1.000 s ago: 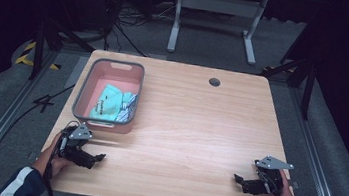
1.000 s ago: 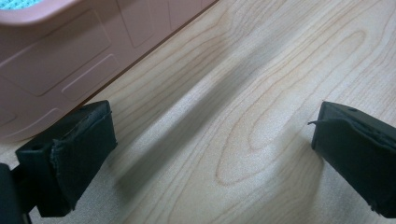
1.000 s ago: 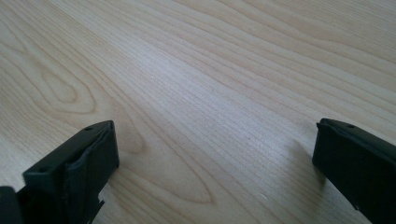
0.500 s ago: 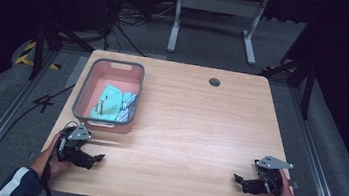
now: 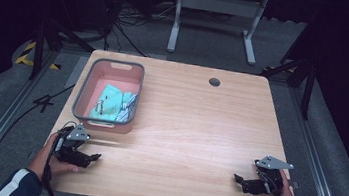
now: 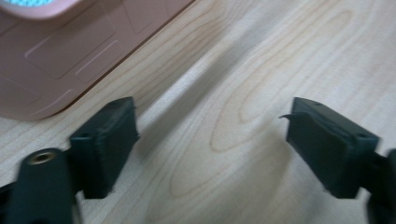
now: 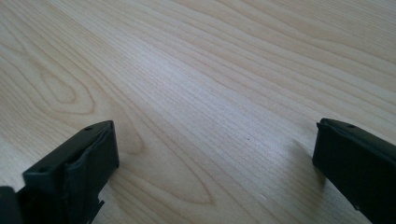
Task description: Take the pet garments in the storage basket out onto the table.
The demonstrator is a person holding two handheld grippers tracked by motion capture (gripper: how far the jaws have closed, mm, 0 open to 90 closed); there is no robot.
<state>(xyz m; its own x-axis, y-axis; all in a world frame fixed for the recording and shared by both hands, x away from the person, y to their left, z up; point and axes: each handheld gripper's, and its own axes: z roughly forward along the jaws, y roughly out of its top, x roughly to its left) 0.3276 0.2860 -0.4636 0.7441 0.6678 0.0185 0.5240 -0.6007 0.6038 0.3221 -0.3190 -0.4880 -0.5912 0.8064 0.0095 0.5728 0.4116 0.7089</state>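
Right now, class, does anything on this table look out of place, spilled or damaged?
Nothing stands out. The pink bin sits square on the wooden table, with teal packets lying loosely inside it. Both grippers, left and right, rest near the front edge, holding nothing.

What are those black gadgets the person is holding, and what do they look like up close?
Each is a hand-held gripper: the left hand-held gripper and right hand-held gripper are black, each ending in two blocky black jaws with small screw holes. A grey three-cornered plate sits on top of each, and a black cable trails from it. The person's left sleeve is dark blue with a white stripe.
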